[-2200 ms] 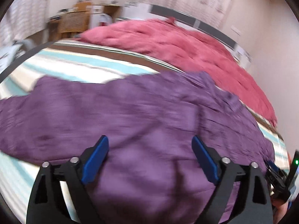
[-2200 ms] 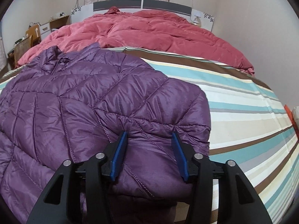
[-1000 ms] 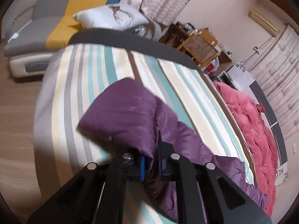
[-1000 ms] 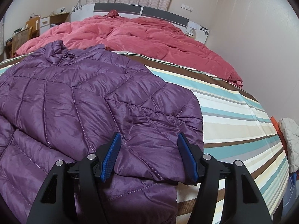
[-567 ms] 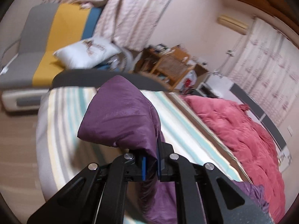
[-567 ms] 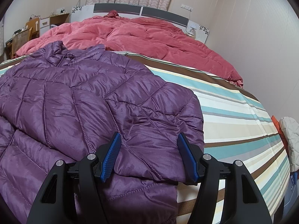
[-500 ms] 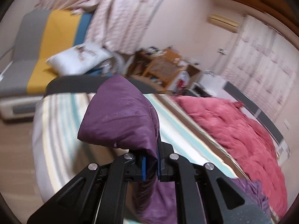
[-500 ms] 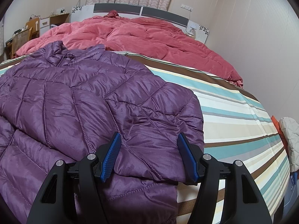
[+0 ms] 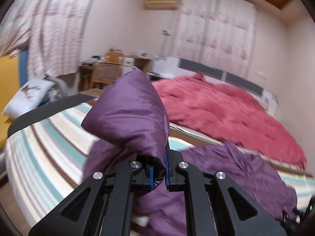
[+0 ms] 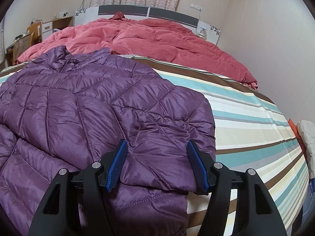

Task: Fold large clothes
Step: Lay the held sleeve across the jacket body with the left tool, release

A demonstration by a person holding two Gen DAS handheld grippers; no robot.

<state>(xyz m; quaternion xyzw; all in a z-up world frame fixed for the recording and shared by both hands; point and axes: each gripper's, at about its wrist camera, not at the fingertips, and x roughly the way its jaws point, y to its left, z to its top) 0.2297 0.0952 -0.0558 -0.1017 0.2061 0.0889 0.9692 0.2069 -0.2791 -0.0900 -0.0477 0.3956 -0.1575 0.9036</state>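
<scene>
A purple quilted puffer jacket point(image 10: 94, 106) lies spread on the striped bedspread point(image 10: 246, 118), collar toward the headboard, its right sleeve folded in over the body. My left gripper point(image 9: 158, 174) is shut on the cuff end of the jacket's other sleeve point(image 9: 130, 116) and holds it lifted above the bed; the rest of the jacket point(image 9: 246, 177) lies below to the right. My right gripper point(image 10: 156, 163) is open and empty, hovering just above the folded right sleeve near the bed's front edge.
A red duvet point(image 10: 149, 39) is heaped at the head of the bed. A wooden desk and wicker chair point(image 9: 106, 72) stand at the left with a white pillow point(image 9: 29, 96). A white bundle point(image 10: 307, 141) sits off the bed's right edge.
My left gripper, shut on the sleeve, has lifted it and swung right, toward the jacket body and the headboard. My right gripper has stayed open and still.
</scene>
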